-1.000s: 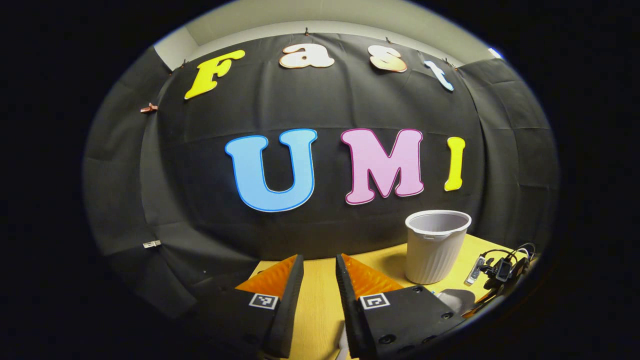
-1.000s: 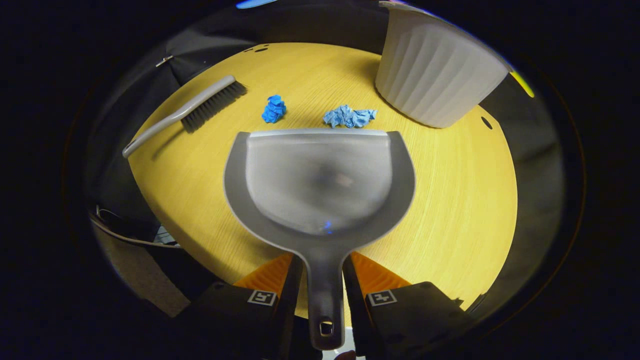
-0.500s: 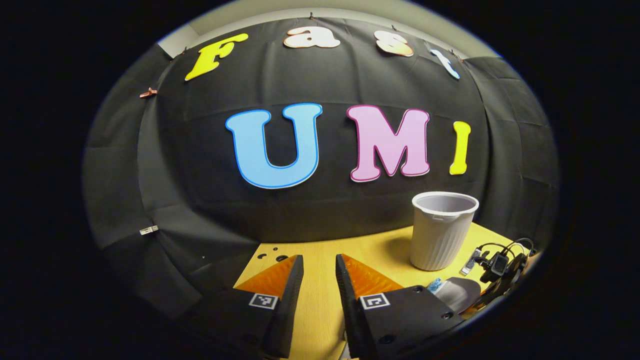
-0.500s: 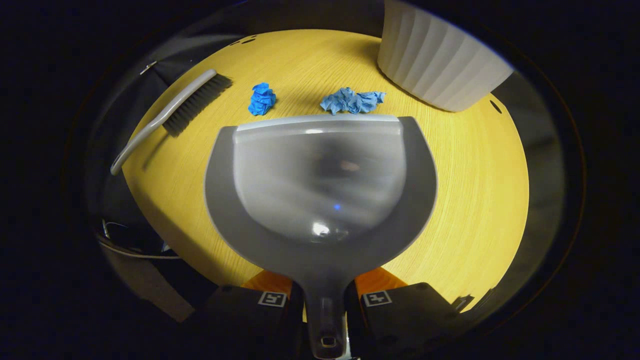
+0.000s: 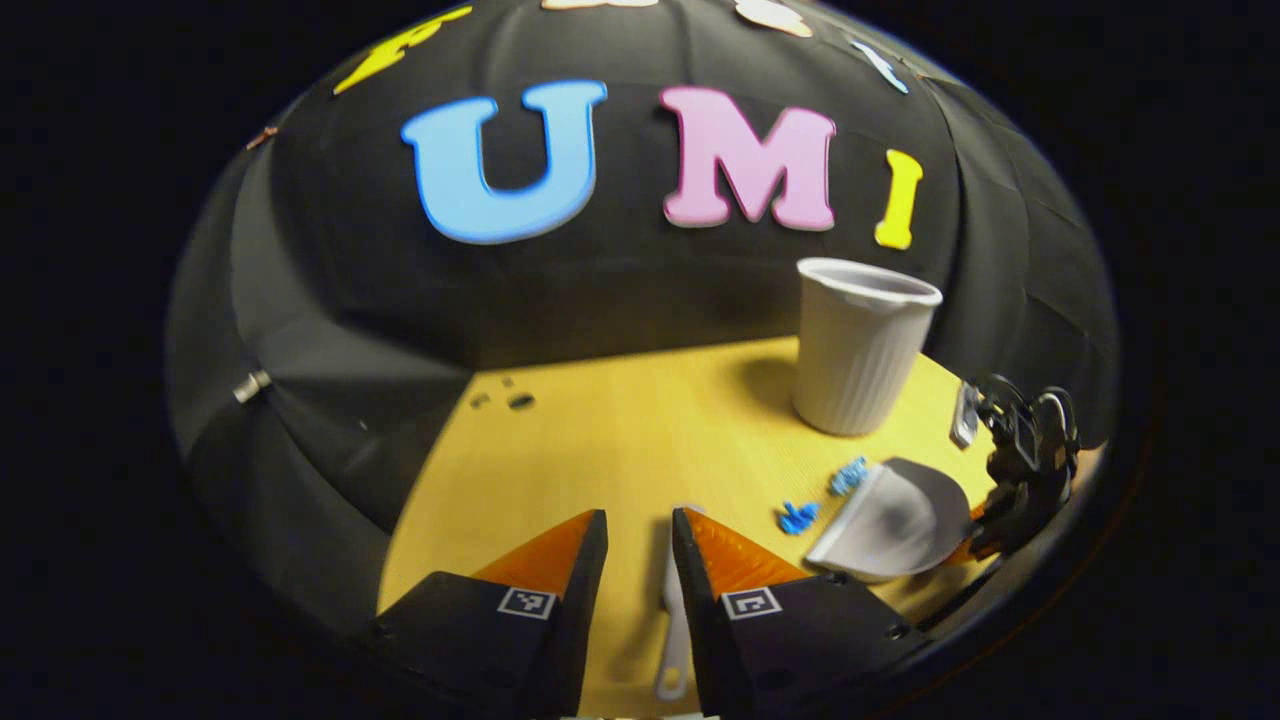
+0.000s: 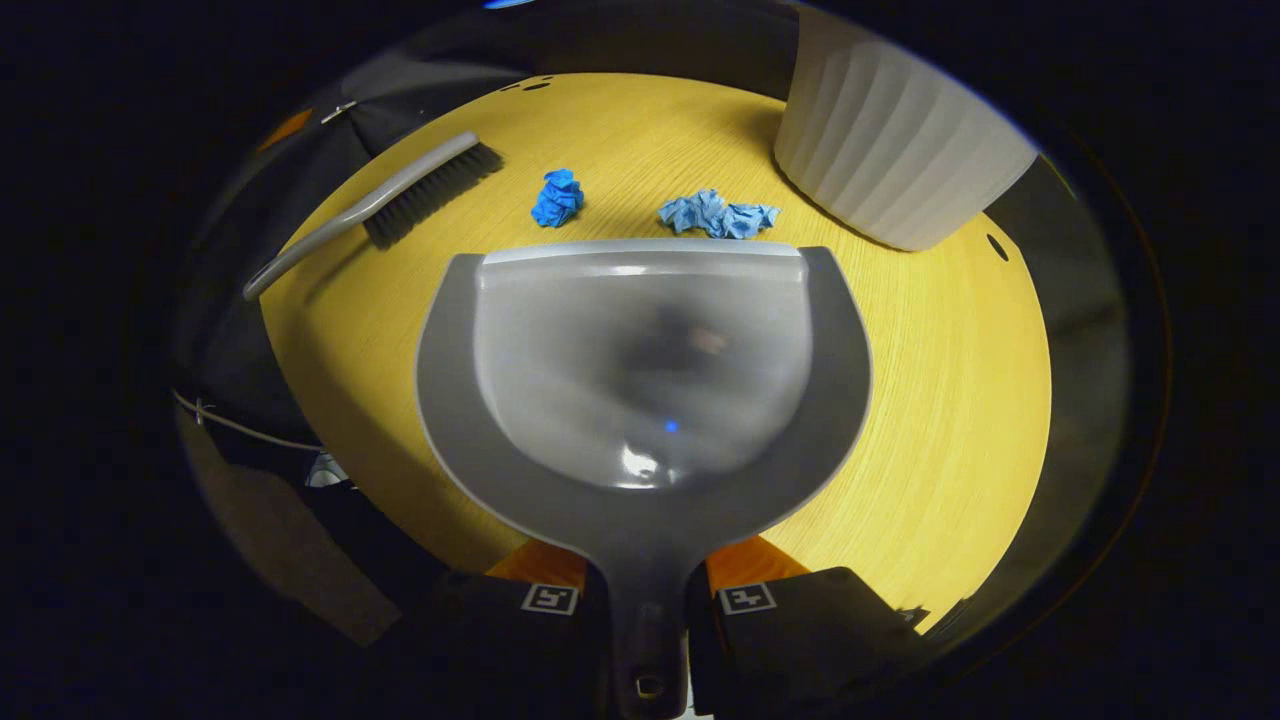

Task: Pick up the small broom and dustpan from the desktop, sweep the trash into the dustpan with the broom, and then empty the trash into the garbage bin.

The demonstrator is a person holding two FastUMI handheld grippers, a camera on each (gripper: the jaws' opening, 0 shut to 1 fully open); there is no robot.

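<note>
Reaching up the middle of the right gripper view, the dustpan (image 6: 643, 370) has its straight front lip just short of two blue paper wads (image 6: 558, 196) (image 6: 716, 215), with bare yellow desktop (image 6: 930, 400) on both its sides. The right gripper (image 6: 645, 610) has both fingers pressed on the dustpan's handle at the bottom edge. The broom (image 6: 400, 205) lies at upper left, near the desktop's edge. The garbage bin (image 6: 890, 150) stands at upper right, its rim cut off.

In the left gripper view, the left gripper (image 5: 640, 560) points down at the desktop, fingers slightly apart with nothing held. The broom's handle shows in their gap, partly hidden. The bin stands upright at right; the picture is blurred.
</note>
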